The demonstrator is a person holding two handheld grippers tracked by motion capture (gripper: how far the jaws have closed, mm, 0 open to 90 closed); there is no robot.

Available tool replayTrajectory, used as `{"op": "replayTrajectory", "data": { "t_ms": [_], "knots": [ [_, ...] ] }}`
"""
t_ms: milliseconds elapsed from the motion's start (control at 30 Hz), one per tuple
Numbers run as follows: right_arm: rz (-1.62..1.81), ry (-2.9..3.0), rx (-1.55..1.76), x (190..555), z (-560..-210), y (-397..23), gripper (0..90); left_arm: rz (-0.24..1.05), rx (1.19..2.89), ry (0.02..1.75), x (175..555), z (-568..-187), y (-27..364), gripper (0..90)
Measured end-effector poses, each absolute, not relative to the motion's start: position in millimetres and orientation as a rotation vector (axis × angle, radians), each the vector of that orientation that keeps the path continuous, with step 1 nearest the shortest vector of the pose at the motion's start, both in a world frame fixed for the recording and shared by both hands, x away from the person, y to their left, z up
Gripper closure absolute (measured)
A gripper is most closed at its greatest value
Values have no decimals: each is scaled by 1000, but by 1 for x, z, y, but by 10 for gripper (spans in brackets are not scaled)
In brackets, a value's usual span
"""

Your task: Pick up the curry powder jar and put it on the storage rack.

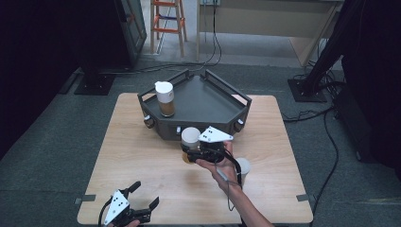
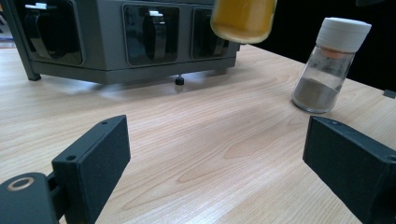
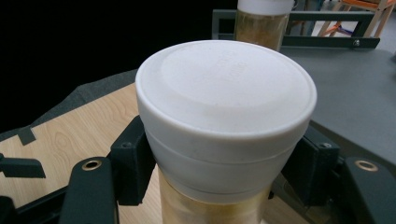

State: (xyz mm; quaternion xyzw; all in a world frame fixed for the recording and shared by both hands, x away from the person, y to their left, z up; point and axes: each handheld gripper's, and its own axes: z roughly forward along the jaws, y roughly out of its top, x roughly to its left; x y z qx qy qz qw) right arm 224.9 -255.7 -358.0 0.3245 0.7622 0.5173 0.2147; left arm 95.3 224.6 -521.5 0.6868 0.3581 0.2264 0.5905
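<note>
My right gripper [image 1: 193, 152] is shut on a white-capped spice jar [image 1: 190, 142] of yellow powder, held above the table in front of the grey tray [image 1: 215, 97]. The right gripper view has its white cap [image 3: 224, 107] clamped between both black jaws. From the left gripper view, the same jar's yellow bottom [image 2: 243, 19] hangs in the air. A second white-capped jar [image 1: 165, 98] stands upright on the tray's left side. A third jar [image 2: 330, 63] with grey-brown powder stands on the table, partly hidden behind the right hand [image 1: 243, 166]. My left gripper [image 1: 142, 198] stays open near the table's front left edge.
The wooden table [image 1: 142, 161] stands on grey carpet. The tray's front wall [image 2: 140, 42] carries dark windows with clips. Behind the table are a wooden stool [image 1: 168, 21], cables and dark stands.
</note>
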Motion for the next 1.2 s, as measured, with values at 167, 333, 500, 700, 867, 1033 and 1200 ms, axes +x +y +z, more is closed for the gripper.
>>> {"op": "replayTrajectory", "data": {
  "t_ms": [167, 333, 500, 700, 867, 1033, 1200],
  "knots": [
    [1457, 2107, 907, 232, -346, -257, 343, 527, 1601, 833, 95, -521, 225, 73],
    [1464, 2103, 908, 236, -338, -257, 343, 527, 1602, 834, 96, -521, 225, 73],
    [1460, 2083, 908, 242, -324, -255, 343, 526, 1597, 836, 96, -522, 225, 73],
    [1455, 2063, 923, 251, -311, -253, 343, 525, 1594, 836, 96, -522, 225, 73],
    [1445, 2053, 943, 261, -305, -252, 343, 525, 1595, 836, 96, -522, 225, 73],
    [1424, 2033, 974, 275, -300, -249, 343, 525, 1594, 835, 96, -522, 226, 73],
    [1407, 2020, 998, 284, -296, -247, 343, 524, 1597, 834, 97, -522, 226, 73]
  ]
}}
